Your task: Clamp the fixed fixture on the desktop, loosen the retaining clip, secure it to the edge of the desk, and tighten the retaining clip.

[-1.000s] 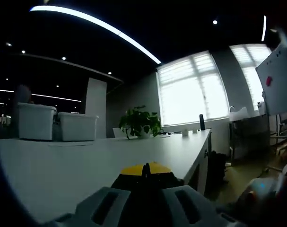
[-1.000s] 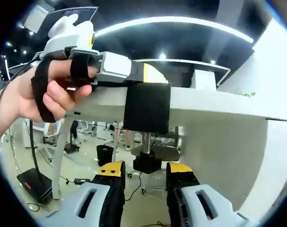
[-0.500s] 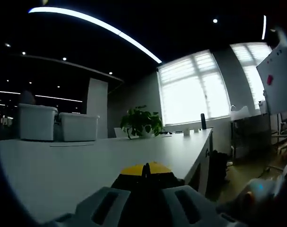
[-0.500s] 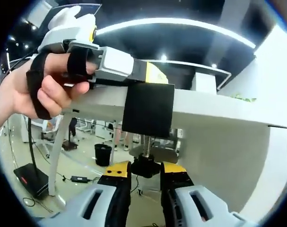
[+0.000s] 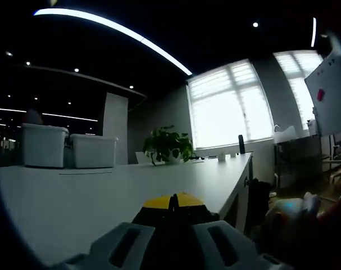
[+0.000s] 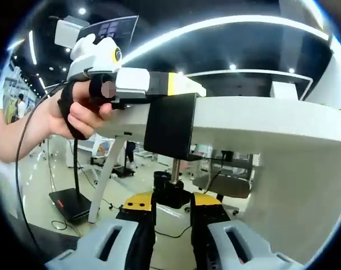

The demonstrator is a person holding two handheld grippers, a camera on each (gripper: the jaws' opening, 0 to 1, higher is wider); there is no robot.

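Right gripper (image 6: 171,203) pinches the screw knob (image 6: 169,185) under the desk edge (image 6: 260,115); left gripper (image 6: 184,87) clamps the fixture (image 6: 169,126), screw vertical, open floor below.

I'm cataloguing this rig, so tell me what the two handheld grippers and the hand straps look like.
The right gripper has grey jaws with slotted cut-outs and yellow-and-black tips. The left gripper has a white-grey body with a yellow band near the tip. Black straps wrap the person's hand, and a thin black cable trails down from it.

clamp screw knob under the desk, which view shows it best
The right gripper view: the black knob sits on its threaded screw below the clamp block, between the right tool jaws. The left gripper view shows the desktop, not the knob.
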